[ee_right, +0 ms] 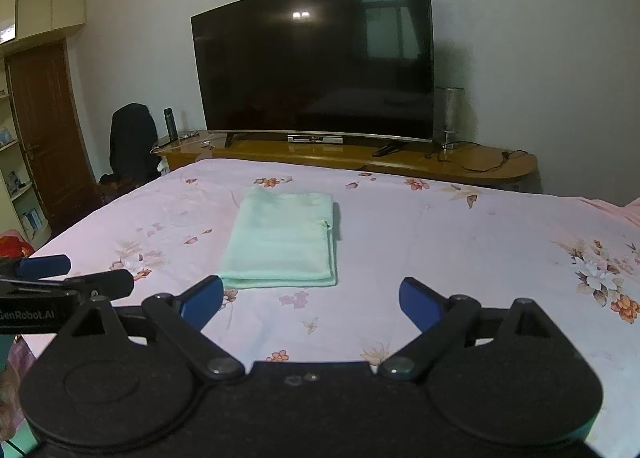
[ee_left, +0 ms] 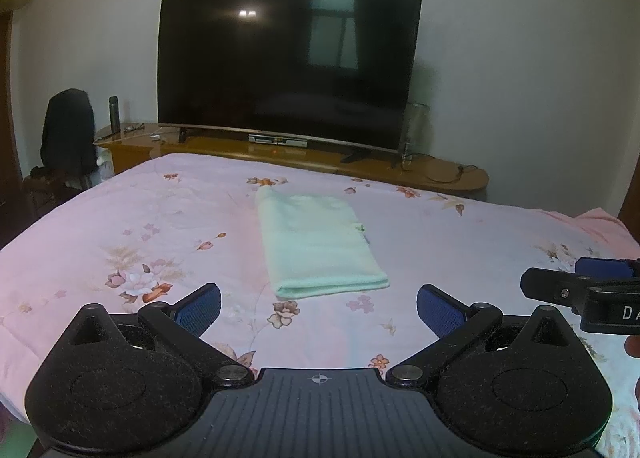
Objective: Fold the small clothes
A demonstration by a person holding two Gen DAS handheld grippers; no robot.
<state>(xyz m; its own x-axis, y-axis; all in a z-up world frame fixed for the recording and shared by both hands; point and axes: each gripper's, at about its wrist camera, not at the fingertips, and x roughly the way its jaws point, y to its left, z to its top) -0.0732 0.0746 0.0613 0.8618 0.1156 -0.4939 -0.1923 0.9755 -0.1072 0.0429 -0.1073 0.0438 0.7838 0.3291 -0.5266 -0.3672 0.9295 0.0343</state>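
Note:
A mint-green cloth (ee_left: 318,244) lies folded into a neat rectangle on the pink floral bedspread (ee_left: 120,218); it also shows in the right wrist view (ee_right: 282,240). My left gripper (ee_left: 319,308) is open and empty, held just short of the cloth's near edge. My right gripper (ee_right: 311,300) is open and empty too, a little short of the same edge. The right gripper also shows at the right edge of the left wrist view (ee_left: 576,278). The left gripper also shows at the left edge of the right wrist view (ee_right: 76,272).
A large dark TV (ee_left: 288,66) stands on a wooden console (ee_left: 280,152) past the bed's far edge. A flask (ee_left: 114,112), a glass lamp (ee_right: 450,118) and cables sit on it. A black chair (ee_right: 132,142) and a brown door (ee_right: 44,130) are at the left.

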